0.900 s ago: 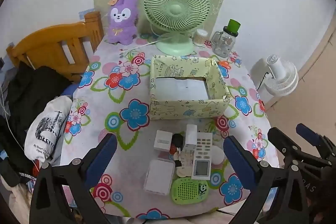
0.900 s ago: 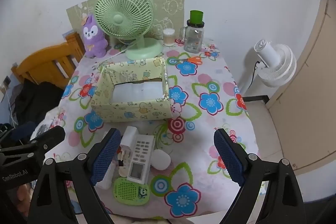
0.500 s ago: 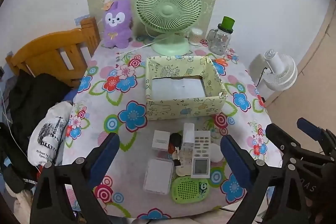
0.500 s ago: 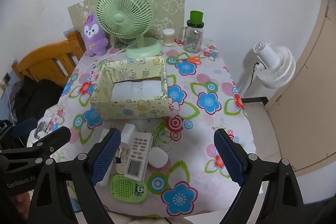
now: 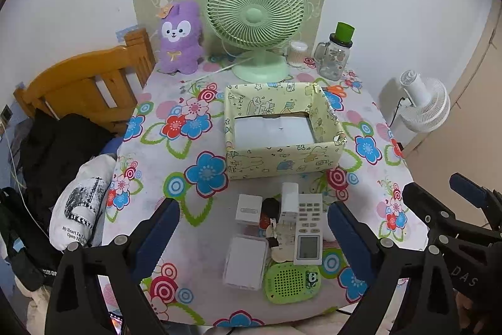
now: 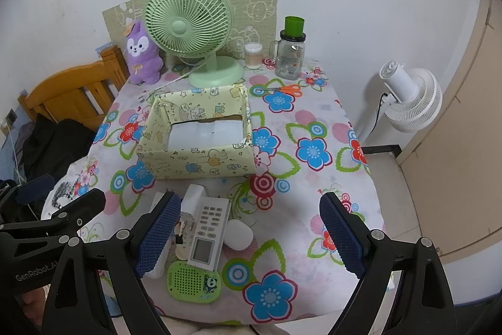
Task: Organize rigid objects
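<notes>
Fingers (image 5: pixel 158 228) of both grippers are standing wide apart, gripping nothing, over the clutter; the remote (image 5: pixel 309 228) is lying on the worktop (image 5: pixel 370 118) before the patterned box (image 5: pixel 282 160), best pinched across its narrow sides.

"GenRobot.AI" on left tool (image 6: pixel 40 267), "DAS" on right tool (image 5: pixel 464 278)

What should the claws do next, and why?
Probably lower the left claw onto the white cube and close on it. Both claws hang open and empty above the pile of small items, the box behind holds none of them yet, and the cube sits free at the pile's edge, so it looks easy to grab.
</notes>
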A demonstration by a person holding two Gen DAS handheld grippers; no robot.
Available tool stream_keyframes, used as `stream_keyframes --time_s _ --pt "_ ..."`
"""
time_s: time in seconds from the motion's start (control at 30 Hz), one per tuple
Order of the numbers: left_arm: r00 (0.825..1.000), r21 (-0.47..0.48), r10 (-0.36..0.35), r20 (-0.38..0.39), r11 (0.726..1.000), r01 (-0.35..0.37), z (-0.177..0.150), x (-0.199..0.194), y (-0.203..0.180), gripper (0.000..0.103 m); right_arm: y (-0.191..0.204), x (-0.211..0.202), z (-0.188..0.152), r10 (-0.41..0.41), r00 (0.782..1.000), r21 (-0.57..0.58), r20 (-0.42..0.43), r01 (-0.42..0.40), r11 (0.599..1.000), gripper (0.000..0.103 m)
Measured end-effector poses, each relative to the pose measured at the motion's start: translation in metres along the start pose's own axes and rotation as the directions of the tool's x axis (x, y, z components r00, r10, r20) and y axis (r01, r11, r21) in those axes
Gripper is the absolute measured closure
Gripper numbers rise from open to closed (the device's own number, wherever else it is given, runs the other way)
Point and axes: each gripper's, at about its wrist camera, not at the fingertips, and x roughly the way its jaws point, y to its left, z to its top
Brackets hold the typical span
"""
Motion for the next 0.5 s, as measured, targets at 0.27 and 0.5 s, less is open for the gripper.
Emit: stream_keyframes --time_s 0.27,0.5 --pt "1.000 0.005 -0.022 0.001 1.000 0.022 -0.0021 -0.0027 -0.0007 0.007 -0.0011 -0.0018 0.0002 0.000 1.000 0.004 0.004 0.000 1.000 0.011" --pt "1.000 0.007 -0.016 0.014 1.000 0.016 -0.0020 -0.0057 -0.0023 0.006 -0.0015 -0.0029 0.0005 0.003 1.000 0.008 0.006 -0.003 1.000 0.011"
